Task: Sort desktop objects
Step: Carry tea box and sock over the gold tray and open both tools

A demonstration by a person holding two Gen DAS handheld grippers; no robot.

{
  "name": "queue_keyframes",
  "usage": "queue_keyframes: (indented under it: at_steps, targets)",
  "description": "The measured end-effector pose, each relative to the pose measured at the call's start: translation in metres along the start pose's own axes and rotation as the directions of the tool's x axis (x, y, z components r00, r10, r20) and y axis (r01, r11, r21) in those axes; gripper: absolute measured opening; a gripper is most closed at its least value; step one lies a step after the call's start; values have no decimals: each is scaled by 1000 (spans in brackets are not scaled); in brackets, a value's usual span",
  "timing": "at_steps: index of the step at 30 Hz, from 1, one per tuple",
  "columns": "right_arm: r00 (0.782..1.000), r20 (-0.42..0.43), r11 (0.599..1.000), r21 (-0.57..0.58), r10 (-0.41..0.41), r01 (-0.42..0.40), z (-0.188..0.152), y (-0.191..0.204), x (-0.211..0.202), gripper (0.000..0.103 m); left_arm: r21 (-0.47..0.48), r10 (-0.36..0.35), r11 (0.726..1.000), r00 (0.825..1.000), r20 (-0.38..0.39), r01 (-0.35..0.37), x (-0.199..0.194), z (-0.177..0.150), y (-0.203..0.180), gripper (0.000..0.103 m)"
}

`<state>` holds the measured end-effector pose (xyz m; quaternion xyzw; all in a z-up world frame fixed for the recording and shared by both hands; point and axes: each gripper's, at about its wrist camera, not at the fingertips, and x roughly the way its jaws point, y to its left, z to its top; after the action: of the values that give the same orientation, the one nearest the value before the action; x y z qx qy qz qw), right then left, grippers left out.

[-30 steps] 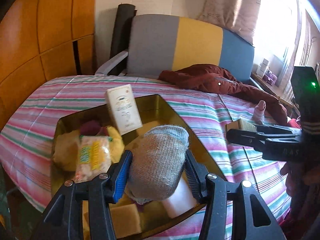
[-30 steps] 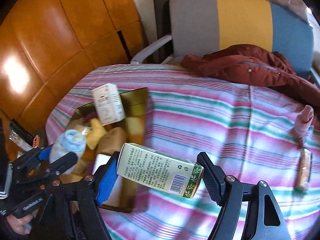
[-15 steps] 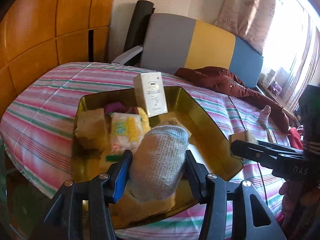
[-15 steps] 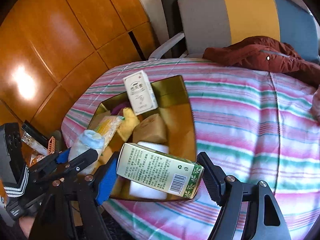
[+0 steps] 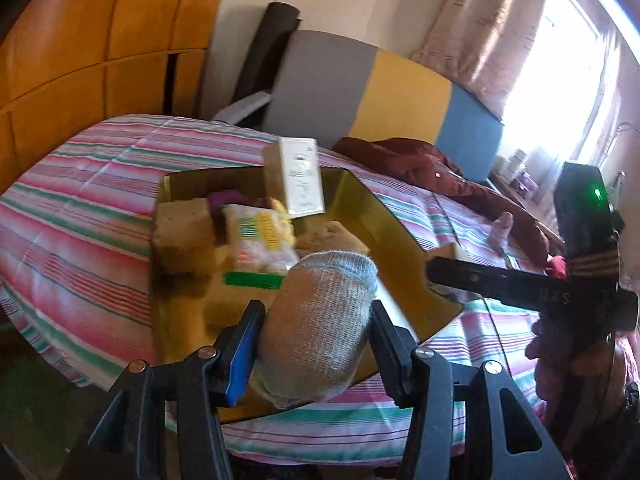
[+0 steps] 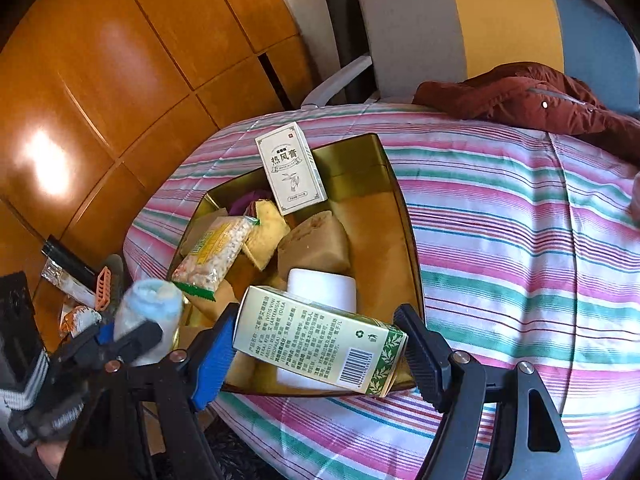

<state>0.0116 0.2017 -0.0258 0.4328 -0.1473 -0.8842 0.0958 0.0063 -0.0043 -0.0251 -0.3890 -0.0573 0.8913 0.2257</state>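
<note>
My left gripper [image 5: 316, 328] is shut on a rolled grey sock [image 5: 320, 320], held above the near end of a gold tin box [image 5: 384, 216] on the striped cloth. In the right wrist view the same sock [image 6: 150, 312] shows at the lower left. My right gripper [image 6: 320, 344] is shut on a green and cream carton [image 6: 320, 340] lying crosswise between the pads, over the box's near right corner. The gold tin box [image 6: 408, 240] holds a white upright carton [image 6: 290, 168], a snack bag [image 6: 214, 252], sponges and a white jar [image 6: 322, 290].
A dark red jacket [image 6: 528, 100] lies at the far right of the striped cloth [image 6: 520, 240]. A grey, yellow and blue chair [image 5: 360, 96] stands behind. Wooden panels [image 6: 100, 80] fill the left. Small items lie on the floor [image 6: 80, 280] left of the box.
Both grippers have shifted left and a little down with their loads, so the gold box now lies under them. Neither grip has altered.
</note>
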Motion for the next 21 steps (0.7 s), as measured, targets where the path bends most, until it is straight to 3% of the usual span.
queue_keyframes:
  at_steps: [21]
  targets:
    - [1000, 2, 993, 118, 25, -25, 48, -14, 26, 77, 19, -5, 1000, 1000, -22, 5, 58, 27, -24, 53]
